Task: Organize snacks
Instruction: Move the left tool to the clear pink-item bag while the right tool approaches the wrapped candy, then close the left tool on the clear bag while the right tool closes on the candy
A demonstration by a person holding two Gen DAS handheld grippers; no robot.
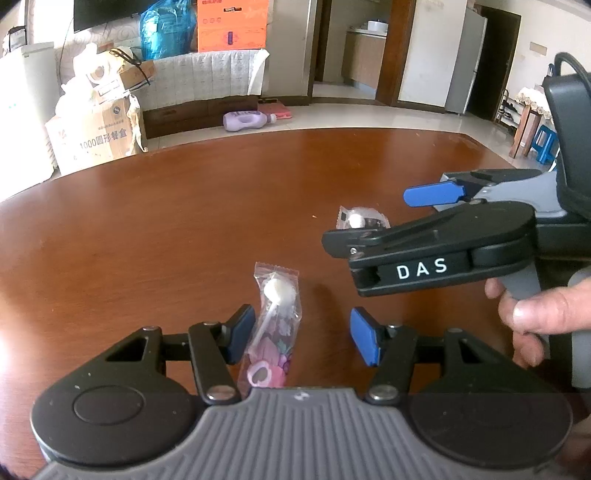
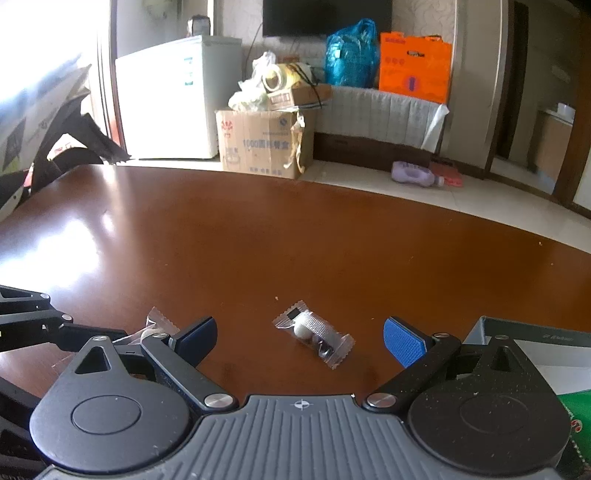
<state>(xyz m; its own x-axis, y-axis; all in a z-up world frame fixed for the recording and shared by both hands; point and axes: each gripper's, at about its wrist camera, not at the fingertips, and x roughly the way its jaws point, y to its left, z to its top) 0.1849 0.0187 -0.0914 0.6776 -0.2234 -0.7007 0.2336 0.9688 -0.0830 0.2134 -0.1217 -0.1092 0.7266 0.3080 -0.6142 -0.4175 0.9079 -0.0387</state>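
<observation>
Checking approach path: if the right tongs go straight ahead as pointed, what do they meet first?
Likely the small clear-wrapped snack lying on the table, roughly centred between the open right tongs. Beyond it, bare tabletop. Depth is unclear, so height over the wrapper is uncertain.

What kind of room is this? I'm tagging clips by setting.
Most likely a lived-in home: a wall-mounted TV, a small white fridge, a cardboard box on the tiled floor, and a wooden table holding snacks.
</observation>
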